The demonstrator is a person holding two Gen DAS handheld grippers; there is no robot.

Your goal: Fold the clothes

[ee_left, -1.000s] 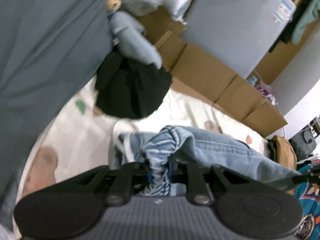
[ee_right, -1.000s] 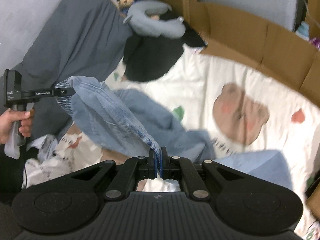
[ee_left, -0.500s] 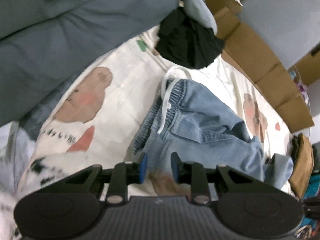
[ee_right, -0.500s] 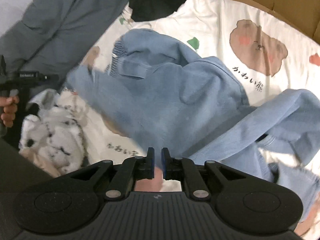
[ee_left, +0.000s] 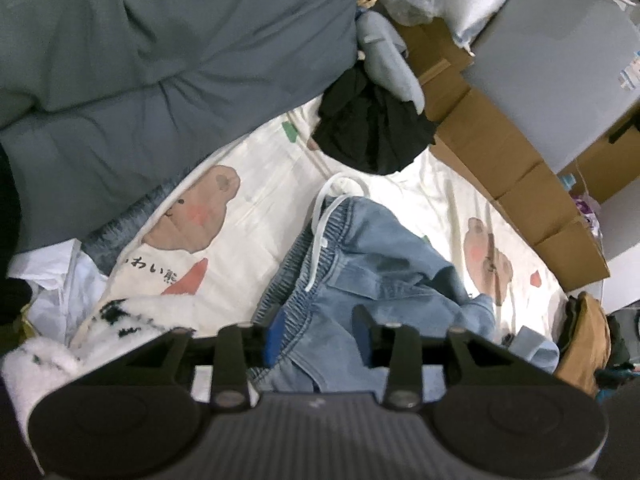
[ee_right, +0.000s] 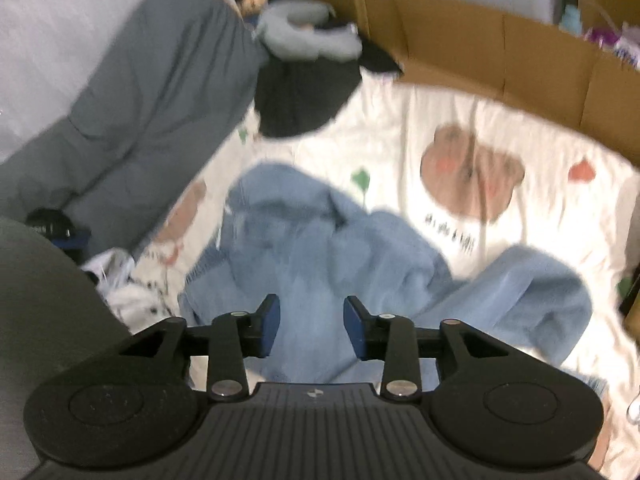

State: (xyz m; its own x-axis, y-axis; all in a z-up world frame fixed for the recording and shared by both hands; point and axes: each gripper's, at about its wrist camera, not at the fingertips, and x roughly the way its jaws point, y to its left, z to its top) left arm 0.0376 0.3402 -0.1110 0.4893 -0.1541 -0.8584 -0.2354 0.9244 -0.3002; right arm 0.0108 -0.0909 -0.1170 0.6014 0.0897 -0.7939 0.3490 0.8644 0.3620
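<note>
Faded denim jeans [ee_left: 384, 264], matt cotton sheet [ee_left: 264, 184], cardboard boxes [ee_left: 500, 152]

One pair of jeans [ee_left: 376, 264]; one black garment [ee_left: 372, 128]; two printed bears [ee_left: 196, 216]; one grey duvet [ee_left: 152, 60]

Two fisheye views, one on each gripper, both looking steeply down along the fingers at a white sheet [ee_left: 264, 184] with bear pictures. Left view close above the waistband of blue jeans [ee_left: 372, 256]. Right view close above the same jeans [ee_right: 320, 248], blurred. Shared: sheet, jeans, black cloth [ee_left: 372, 132], brown boxes [ee_right: 520, 48].
</note>
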